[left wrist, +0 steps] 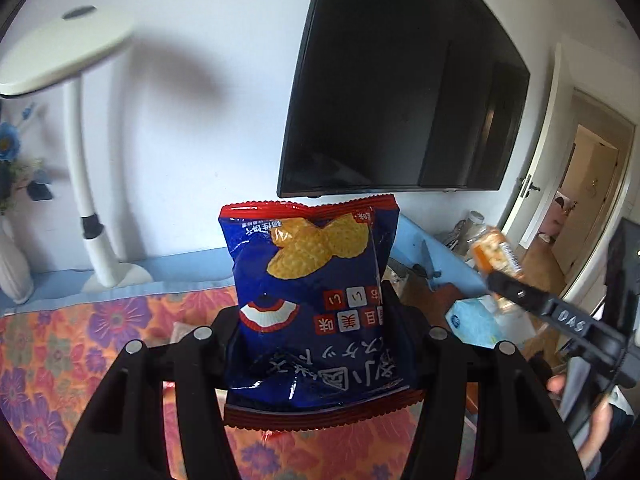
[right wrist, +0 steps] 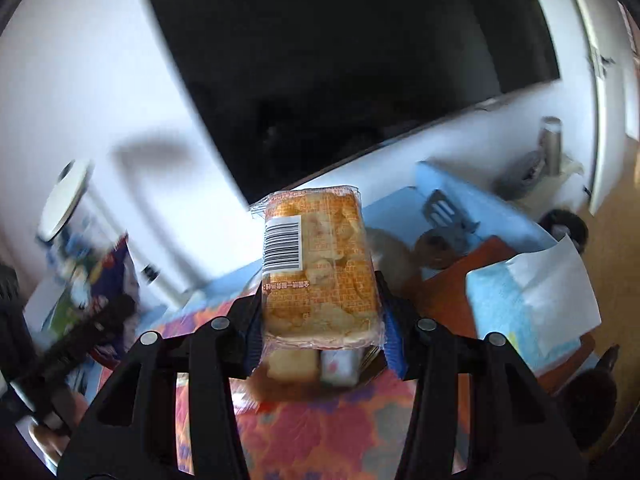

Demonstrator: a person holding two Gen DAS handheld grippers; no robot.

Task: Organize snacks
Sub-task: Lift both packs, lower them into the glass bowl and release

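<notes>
A blue crisp bag (left wrist: 312, 264) with red sealed edges stands upside down between my left gripper's (left wrist: 312, 316) fingers, which are shut on its lower half, above the flowered cloth (left wrist: 80, 360). In the right wrist view, an orange clear-wrapped cracker pack (right wrist: 320, 264) with a barcode is clamped upright in my right gripper (right wrist: 320, 312). Small wrapped snacks (right wrist: 312, 364) lie below it on the cloth. The left wrist view shows the right gripper (left wrist: 504, 284) at the right with the orange pack (left wrist: 496, 252), and a hand behind it. The blurred left gripper (right wrist: 100, 316) and blue bag (right wrist: 116, 276) appear at the left.
A dark TV (left wrist: 400, 80) hangs on the white wall. At the left stand a white lamp (left wrist: 92, 160) and a white vase (left wrist: 12, 264) with blue flowers. A light-blue tissue pack (left wrist: 476, 320) and clutter lie to the right, before an open doorway (left wrist: 580, 200).
</notes>
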